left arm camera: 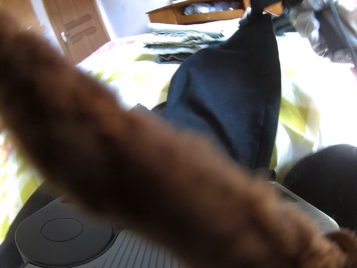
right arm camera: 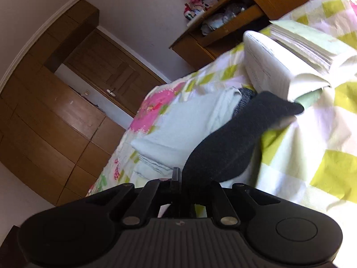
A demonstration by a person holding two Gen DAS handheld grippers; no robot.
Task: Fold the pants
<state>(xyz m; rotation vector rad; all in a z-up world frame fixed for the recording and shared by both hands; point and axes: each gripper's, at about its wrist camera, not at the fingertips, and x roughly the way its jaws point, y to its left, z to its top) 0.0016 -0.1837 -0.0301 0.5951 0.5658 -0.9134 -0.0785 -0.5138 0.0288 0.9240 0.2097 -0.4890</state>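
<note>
The dark navy pants (left arm camera: 227, 84) hang stretched above the bed (left arm camera: 316, 116). My right gripper (left arm camera: 256, 2) pinches their top end at the upper right of the left wrist view. Their lower end narrows to a point just above my left gripper's housing (left arm camera: 67, 234). A blurred brown fuzzy sleeve (left arm camera: 133, 145) crosses that view and hides the left fingers. In the right wrist view my right gripper (right arm camera: 177, 176) is shut on the pants (right arm camera: 234, 138), which trail away over the patterned bedcover (right arm camera: 312, 156).
Folded linens (left arm camera: 185, 38) are stacked at the far side of the bed, seen again as a white stack (right arm camera: 290, 55), with a pale blue folded cloth (right arm camera: 183, 129) nearby. A wooden desk (left arm camera: 200, 11), a door (left arm camera: 75, 22) and a wardrobe (right arm camera: 44, 111) stand beyond.
</note>
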